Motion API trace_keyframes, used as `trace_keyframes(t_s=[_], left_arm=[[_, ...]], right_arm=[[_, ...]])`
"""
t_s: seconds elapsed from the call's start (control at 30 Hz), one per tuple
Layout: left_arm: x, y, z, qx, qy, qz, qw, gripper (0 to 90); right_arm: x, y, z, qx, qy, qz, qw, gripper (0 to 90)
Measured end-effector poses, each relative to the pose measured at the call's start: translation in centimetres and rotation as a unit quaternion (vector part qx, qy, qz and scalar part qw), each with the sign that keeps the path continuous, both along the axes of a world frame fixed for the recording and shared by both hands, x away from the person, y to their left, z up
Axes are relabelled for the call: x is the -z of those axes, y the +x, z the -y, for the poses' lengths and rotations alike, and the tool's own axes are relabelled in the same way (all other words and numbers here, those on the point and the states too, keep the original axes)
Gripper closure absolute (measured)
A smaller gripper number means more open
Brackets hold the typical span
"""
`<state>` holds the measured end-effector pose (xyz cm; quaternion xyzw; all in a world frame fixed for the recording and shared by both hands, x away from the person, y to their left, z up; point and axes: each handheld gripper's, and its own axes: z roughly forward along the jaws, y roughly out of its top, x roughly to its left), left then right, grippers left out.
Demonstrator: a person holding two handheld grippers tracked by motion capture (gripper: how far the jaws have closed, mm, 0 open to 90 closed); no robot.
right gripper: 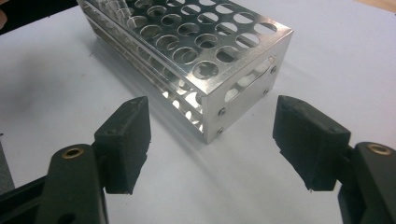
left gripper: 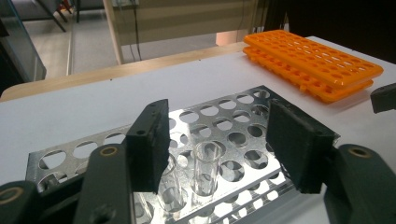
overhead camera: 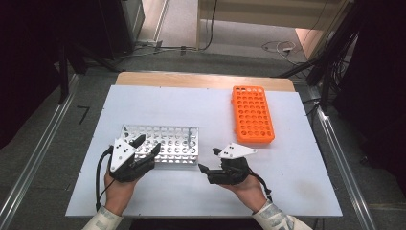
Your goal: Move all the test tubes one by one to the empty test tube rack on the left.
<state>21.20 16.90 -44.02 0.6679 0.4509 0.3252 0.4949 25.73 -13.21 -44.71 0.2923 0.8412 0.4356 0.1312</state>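
Writing: no brand, label or lettering was legible on any item.
Metal rack (overhead camera: 167,143): stood on the white table (overhead camera: 287,182) at about 9 o'clock of its middle, long axis running 9 to 3 o'clock in the high view, holes facing up.
Glass tube (left gripper: 206,170): stood upright in a hole near the rack's 7 o'clock corner, open mouth up; the left gripper view showed it.
Left gripper (overhead camera: 146,144): hovered over that corner, jaws about half open on either side of the tube, pads clear of it, holding nothing.
Right gripper (right gripper: 212,149): jaws wide apart and empty, aimed at the rack's end corner, apart from it.
Orange rack (overhead camera: 252,114): lay at 1 o'clock, long axis 12 to 6; the left gripper view showed it as two stacked plates.
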Motion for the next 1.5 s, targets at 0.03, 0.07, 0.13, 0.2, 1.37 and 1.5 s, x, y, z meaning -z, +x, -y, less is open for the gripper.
trace_keyframes(t_s=[0.03,0.07,0.13,0.2,1.37,1.5], left_arm=[[0.0,0.0,0.0,-0.001,-0.001,-0.001,1.0000,37.2],[0.0,0.0,0.0,-0.001,-0.001,-0.002,1.0000,35.9],[0.1,0.1,0.0,-0.005,-0.002,-0.007,1.0000,32.3],[0.1,0.1,0.0,-0.008,-0.005,-0.008,0.9999,29.9],[-0.2,-1.1,-1.1,-0.032,-0.022,-0.016,0.9991,19.3],[-0.2,-1.2,-1.3,-0.032,-0.023,-0.016,0.9991,19.3]], right_arm=[[0.0,0.1,0.1,0.001,0.000,-0.001,1.0000,26.3],[0.0,0.1,0.1,0.003,-0.001,-0.002,1.0000,26.3],[0.1,0.2,0.2,0.005,-0.001,-0.001,1.0000,26.3],[0.1,0.3,0.3,0.008,-0.002,-0.002,1.0000,26.3],[0.0,2.2,3.0,0.068,0.004,0.004,0.9977,26.0],[-0.1,2.3,3.3,0.071,0.005,0.004,0.9974,25.8]])
